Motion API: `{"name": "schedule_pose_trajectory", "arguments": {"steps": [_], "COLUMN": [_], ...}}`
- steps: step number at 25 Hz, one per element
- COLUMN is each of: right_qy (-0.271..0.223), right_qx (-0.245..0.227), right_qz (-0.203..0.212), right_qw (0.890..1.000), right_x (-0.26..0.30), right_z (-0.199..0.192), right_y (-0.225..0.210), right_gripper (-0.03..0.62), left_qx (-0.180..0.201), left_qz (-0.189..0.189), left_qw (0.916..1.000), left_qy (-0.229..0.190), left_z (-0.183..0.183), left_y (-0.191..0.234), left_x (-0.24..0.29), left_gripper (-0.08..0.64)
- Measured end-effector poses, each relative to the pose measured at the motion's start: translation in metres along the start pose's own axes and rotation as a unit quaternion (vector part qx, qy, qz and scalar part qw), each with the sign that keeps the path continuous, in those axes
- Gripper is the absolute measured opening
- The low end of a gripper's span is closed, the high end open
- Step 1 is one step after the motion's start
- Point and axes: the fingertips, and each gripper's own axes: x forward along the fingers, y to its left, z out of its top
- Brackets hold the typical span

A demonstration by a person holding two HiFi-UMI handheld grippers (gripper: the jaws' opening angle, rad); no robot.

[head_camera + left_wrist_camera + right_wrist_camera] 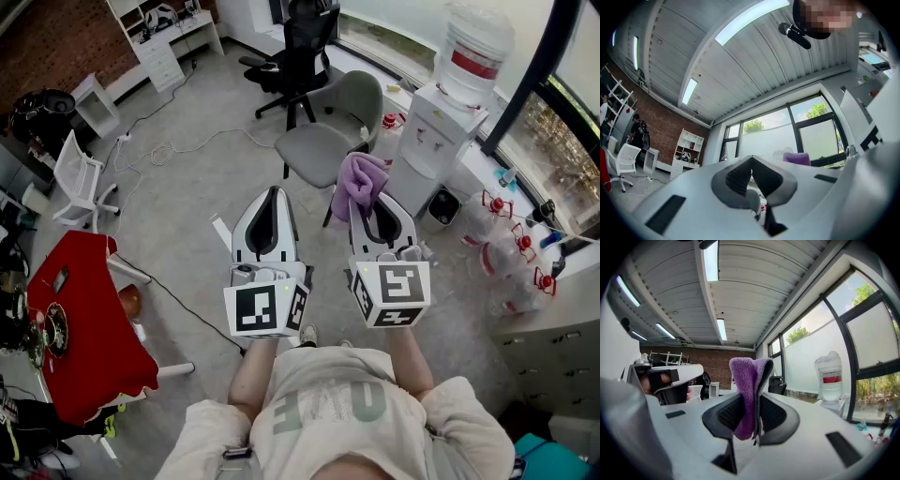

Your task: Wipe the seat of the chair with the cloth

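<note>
Bright daylight pours in through the windows (568,86) at upper right; ceiling strip lights (711,261) glare white. Both gripper views bend strongly, with black vignetted corners

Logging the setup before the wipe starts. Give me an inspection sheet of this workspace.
Surface: grey chair seat bare, nothing touching it.
Job's things: purple cloth folded, held in the air, off the seat.
Clutter: nothing seen on the seat.
Grippers: left gripper shut, empty; right gripper shut on the cloth.
Cables: white cable loose on the floor, left of the seat.
Surroundings: water dispenser, black office chair, red table.
</note>
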Motion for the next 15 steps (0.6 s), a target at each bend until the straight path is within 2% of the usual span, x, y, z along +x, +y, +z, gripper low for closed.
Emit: {"name": "schedule_pose_trajectory", "arguments": {"steps": [8,15], "right_qy": [0.006,0.006], "right_qx": [-0.006,0.009], "right_qz": [0.004,-0.003], "right_qw": [1.0,1.0], "right_x": [0.024,0.049], "right_z": [-0.002,-0.009], "right_y": [0.016,0.017], "right_gripper": [0.092,0.092], "left_qx": [0.001,-0.001], "left_qz": [-0.004,-0.007], "left_qw": [1.0,0.9999], "left_qy": [-0.003,0.007], "left_z": [0.003,-0.01], "left_y": [0.028,0.054], "left_x": [0.013,0.028], "left_gripper": [0.012,0.012]}}
